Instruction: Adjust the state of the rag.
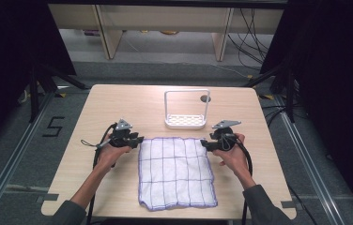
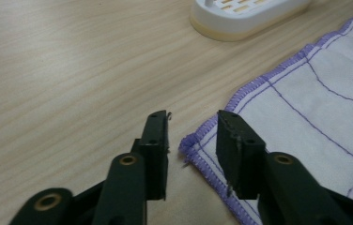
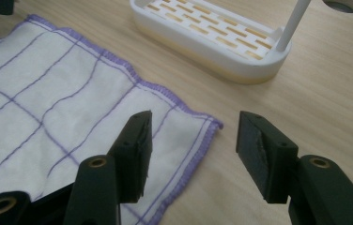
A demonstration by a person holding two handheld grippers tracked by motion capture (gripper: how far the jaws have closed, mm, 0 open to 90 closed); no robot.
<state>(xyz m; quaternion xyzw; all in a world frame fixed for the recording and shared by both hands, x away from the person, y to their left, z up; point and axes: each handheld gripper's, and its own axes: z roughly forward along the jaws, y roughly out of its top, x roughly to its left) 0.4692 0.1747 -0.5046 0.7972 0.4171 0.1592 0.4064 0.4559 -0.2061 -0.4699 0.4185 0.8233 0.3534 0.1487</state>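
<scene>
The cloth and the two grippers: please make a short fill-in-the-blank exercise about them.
1. The white cloth has grid lines and a hem of ____ colour.
2. The left gripper has its jaws ____ at a far corner of the cloth.
3. The right gripper is at the cloth's other ____ corner.
4. Beyond the cloth stands a ____ rack with a slotted base.

Missing words: purple; open; far; white

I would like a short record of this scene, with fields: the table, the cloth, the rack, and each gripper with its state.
table: light wood
cloth: white with purple grid and hem, spread flat at the near middle
rack: white, slotted base with a frame, beyond the cloth, apart from it
left gripper: open, low at the cloth's far left corner, not gripping
right gripper: open, low at the cloth's far right corner, not gripping
</scene>
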